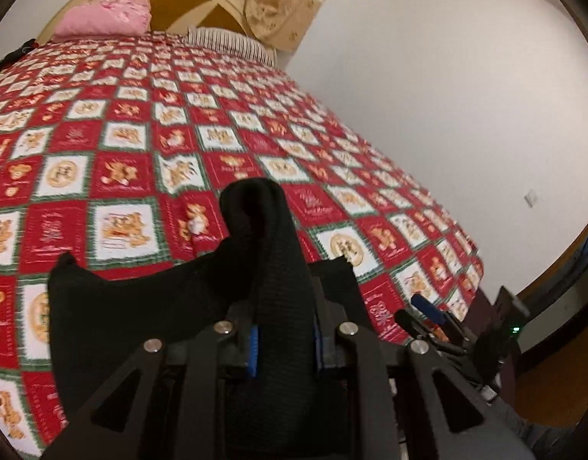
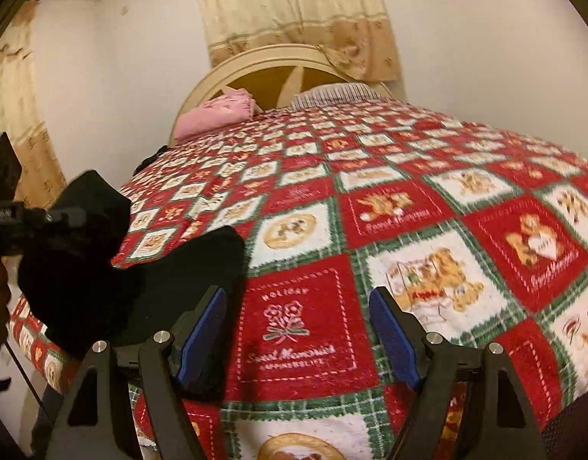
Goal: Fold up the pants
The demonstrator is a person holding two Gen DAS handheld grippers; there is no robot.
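Note:
The black pants [image 1: 263,253] are bunched between the fingers of my left gripper [image 1: 284,349], which is shut on them and holds them up above the bed; a flap hangs to the left. In the right wrist view the pants [image 2: 159,268] hang at the left, draped down to the bed's near edge, and the left gripper [image 2: 44,216] shows side-on gripping them. My right gripper [image 2: 297,329] is open and empty just above the red patchwork blanket [image 2: 409,199], to the right of the pants. Its blue pads [image 2: 201,329] are wide apart.
The blanket [image 1: 140,122] covers the whole bed. A pink folded cloth [image 1: 106,17] and a striped pillow [image 1: 232,40] lie by the cream headboard [image 2: 270,61]. A dark item [image 1: 10,57] lies at the bed's far left edge. White walls and curtains [image 2: 294,11] stand behind.

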